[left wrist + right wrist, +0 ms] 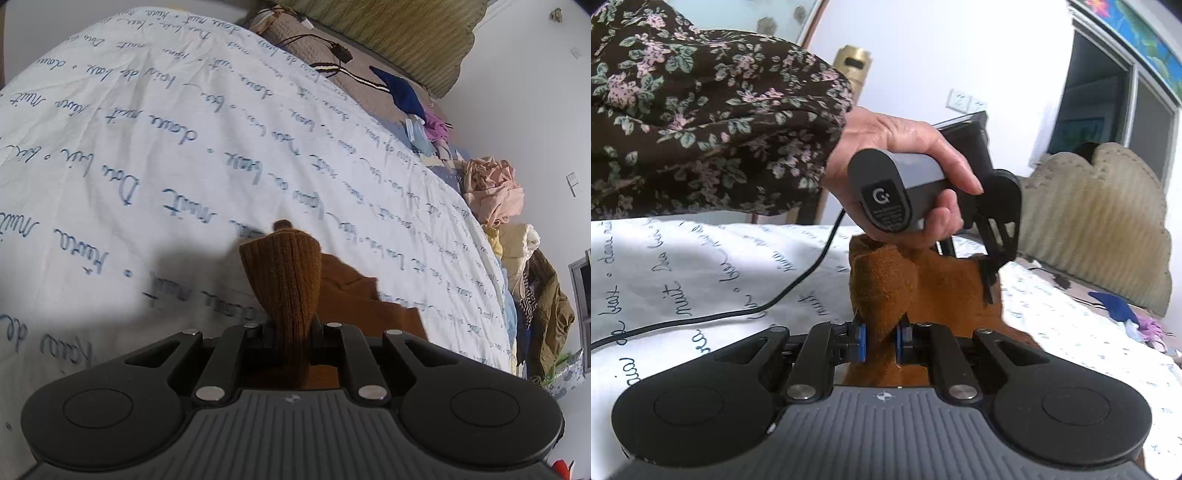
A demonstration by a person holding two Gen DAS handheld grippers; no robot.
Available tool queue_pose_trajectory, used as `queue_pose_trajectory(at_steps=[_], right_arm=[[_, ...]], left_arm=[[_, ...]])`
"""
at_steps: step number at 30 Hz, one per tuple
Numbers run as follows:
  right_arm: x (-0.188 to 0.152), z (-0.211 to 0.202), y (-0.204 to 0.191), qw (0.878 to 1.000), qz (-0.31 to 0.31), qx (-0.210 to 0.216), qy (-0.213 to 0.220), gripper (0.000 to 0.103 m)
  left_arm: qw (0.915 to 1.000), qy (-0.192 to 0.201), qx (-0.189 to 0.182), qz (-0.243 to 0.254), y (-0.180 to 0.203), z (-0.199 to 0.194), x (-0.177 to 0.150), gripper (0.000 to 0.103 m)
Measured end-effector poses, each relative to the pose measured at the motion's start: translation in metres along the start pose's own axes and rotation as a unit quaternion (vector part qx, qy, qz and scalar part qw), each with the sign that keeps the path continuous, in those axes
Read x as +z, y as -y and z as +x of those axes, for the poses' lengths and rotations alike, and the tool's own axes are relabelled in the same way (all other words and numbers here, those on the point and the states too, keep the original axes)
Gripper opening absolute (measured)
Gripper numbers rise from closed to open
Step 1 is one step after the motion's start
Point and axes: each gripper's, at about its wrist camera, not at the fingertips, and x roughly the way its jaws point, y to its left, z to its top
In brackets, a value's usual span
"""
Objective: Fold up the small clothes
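Observation:
A small brown knitted garment hangs lifted over the white bed sheet with blue writing. In the left wrist view my left gripper is shut on the garment's ribbed cuff, which stands up between its fingers. In the right wrist view my right gripper has its blue pads pressed on a fold of the brown garment. Beyond it a hand in a flowered sleeve holds the left gripper, which pinches the garment's far edge.
Along the bed's far side lie a blue cloth, a pink bundle and several more piled clothes. An olive cushion stands at the bed's head. A black cable trails over the sheet.

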Motion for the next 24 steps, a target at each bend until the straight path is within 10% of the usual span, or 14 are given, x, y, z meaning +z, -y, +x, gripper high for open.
queue_pose_trajectory(at_steps=[16, 24], right_arm=[[-0.036, -0.060, 0.097, 0.991, 0.121, -0.063, 0.001, 0.015], [-0.075, -0.079, 0.152, 0.969, 0.234, -0.077, -0.018, 0.015]], left_arm=[[0.9992, -0.002, 0.037, 0.015, 0.126, 0.056, -0.034, 0.012], [0.9937, 0.002, 0.111, 0.011, 0.173, 0.110, -0.056, 0.012]])
